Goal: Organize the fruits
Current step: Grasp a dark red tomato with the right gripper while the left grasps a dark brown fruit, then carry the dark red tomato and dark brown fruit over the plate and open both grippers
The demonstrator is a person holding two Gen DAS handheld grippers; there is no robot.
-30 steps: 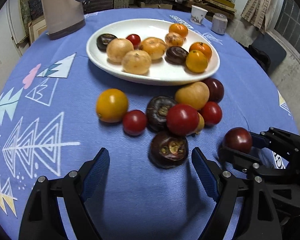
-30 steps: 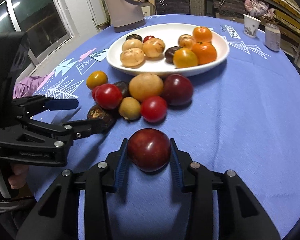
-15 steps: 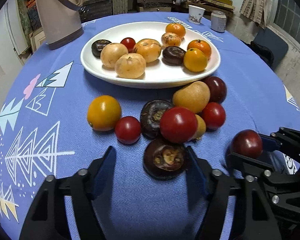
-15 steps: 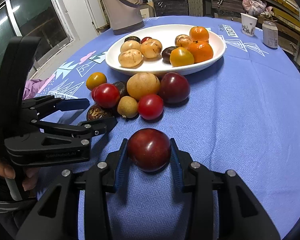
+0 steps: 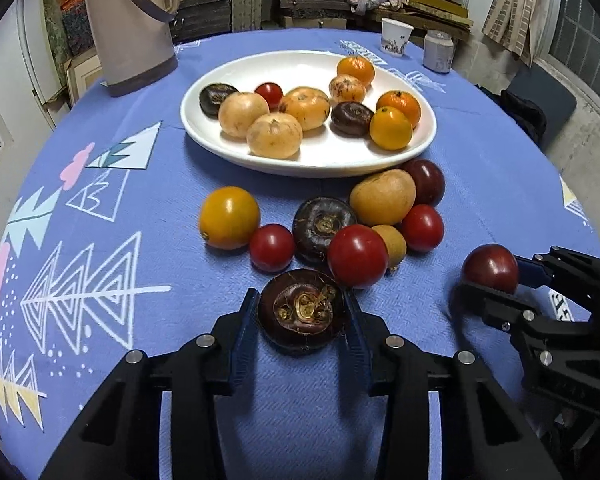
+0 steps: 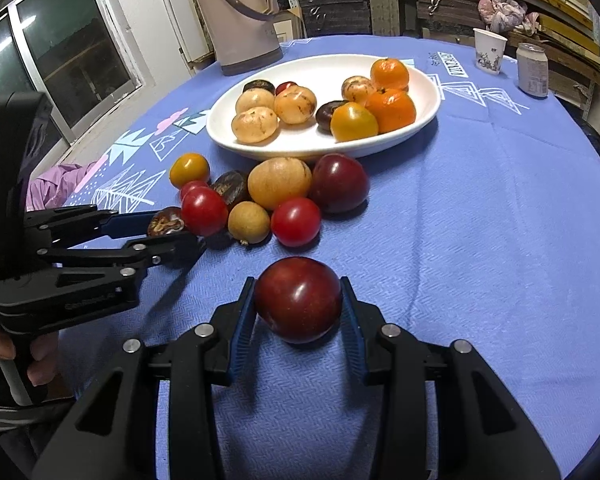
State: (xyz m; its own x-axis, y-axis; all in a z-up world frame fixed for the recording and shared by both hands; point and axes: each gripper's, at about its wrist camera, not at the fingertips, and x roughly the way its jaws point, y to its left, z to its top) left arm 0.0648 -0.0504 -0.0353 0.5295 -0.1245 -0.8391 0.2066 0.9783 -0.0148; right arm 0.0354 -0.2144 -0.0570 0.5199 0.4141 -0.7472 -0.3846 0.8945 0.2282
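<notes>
The left gripper (image 5: 302, 316) has its two blue-padded fingers closed in against the sides of a dark brown water chestnut (image 5: 302, 310), which rests on the blue patterned tablecloth (image 5: 100, 240) at the near edge of a loose cluster of fruit. The right gripper (image 6: 298, 304) grips a dark red plum (image 6: 298, 298) between its pads, the plum low over the cloth and well apart from the cluster; whether it touches the cloth I cannot tell. In the left wrist view the same plum sits at the far right, pinched between the right gripper's fingers. Just beyond the held chestnut lie a large red tomato (image 5: 357, 255), a second water chestnut (image 5: 324, 226), a small red tomato (image 5: 271, 247), a yellow-orange tomato (image 5: 229, 217), a tan round fruit (image 5: 382, 197), a small longan-like fruit (image 5: 392, 240), another red tomato (image 5: 422, 227) and a second dark plum (image 5: 427, 181), most of them touching one another. Behind them stands a white oval plate (image 5: 320, 160) already holding pale yellow fruits, oranges, two dark water chestnuts and a small red tomato. A beige thermos jug (image 5: 126, 28) stands at the far left of the table, and a paper cup (image 5: 394, 37) and a small jar (image 5: 438, 51) at the far right.
</notes>
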